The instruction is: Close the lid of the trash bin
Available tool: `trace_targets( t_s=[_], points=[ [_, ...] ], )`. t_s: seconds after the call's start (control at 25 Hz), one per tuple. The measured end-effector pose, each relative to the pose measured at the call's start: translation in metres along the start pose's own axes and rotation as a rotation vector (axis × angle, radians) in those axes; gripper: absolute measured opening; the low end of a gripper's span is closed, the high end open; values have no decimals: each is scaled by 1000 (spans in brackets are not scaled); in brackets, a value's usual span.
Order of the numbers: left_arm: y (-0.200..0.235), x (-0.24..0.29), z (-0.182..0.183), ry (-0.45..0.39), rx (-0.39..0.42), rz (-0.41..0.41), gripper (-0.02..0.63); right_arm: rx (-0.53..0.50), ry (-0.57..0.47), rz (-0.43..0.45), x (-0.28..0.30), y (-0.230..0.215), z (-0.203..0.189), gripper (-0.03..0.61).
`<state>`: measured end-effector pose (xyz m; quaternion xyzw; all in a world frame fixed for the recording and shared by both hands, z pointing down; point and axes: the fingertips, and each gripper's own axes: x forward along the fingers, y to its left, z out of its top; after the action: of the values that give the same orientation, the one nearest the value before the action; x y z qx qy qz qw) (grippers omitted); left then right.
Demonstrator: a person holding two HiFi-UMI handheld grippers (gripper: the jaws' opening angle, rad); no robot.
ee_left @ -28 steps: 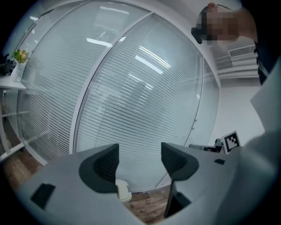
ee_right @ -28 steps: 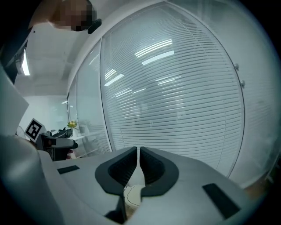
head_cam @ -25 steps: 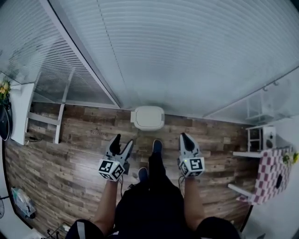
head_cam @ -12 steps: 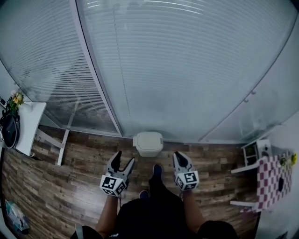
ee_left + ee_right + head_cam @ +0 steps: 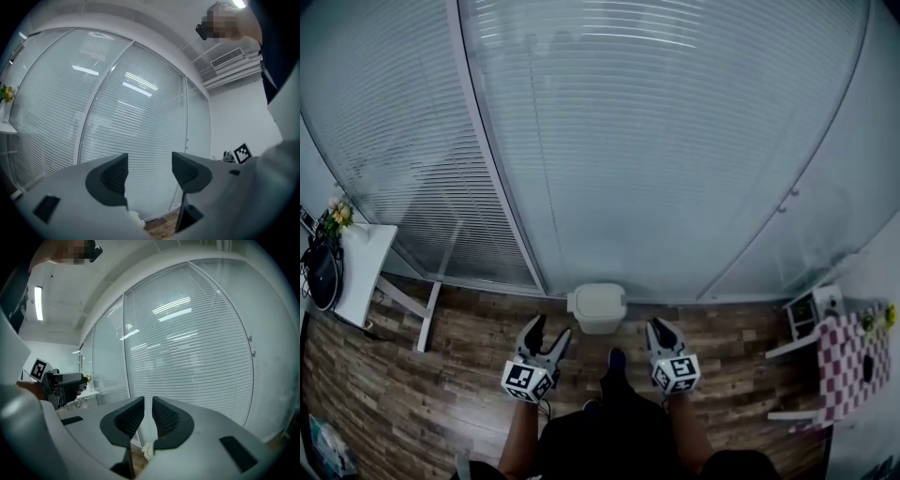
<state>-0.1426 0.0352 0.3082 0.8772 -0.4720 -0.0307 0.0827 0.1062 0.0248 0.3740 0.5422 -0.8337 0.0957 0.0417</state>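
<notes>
1. A white trash bin (image 5: 598,307) stands on the wood-plank floor (image 5: 441,375), against the foot of a glass wall with horizontal blinds (image 5: 656,141); its lid looks flat down on top
2. The bin is at 12 o'clock from the person's dark shoe (image 5: 617,358), seen from the head view
3. The left gripper (image 5: 547,330) hangs at 7 o'clock from the bin, near it but apart; its tongs are spread wide with nothing between them
4. The right gripper (image 5: 659,326) hangs at 5 o'clock from the bin, also apart from it; its tongs are pressed almost together, only a thin slit showing, and they pinch nothing
5. Both grippers point up toward the blinds in their own views
6. A white side table (image 5: 366,272) with flowers sits far off at 9 o'clock
7. A table with a red-and-white checked cloth (image 5: 848,366) sits far off at 3 o'clock
</notes>
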Motion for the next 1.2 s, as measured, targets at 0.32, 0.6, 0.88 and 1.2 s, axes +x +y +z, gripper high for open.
trace_targets(
  t_s=[0.32,0.6,0.88,1.2],
  points=[
    [-5,-17,-2,17,11,-16,278,101,-36,22,-15,11,15,28],
    [-19,-39,-4,19,-26,-24,278,86,-51,27,-45,33,28,28],
    [-37,-47,-8,30,-38,-27,278,-2,-56,36,-58,56,38,28],
    [-54,-37,4,-3,-31,4,278,-137,-83,95,-59,64,61,28]
  ],
)
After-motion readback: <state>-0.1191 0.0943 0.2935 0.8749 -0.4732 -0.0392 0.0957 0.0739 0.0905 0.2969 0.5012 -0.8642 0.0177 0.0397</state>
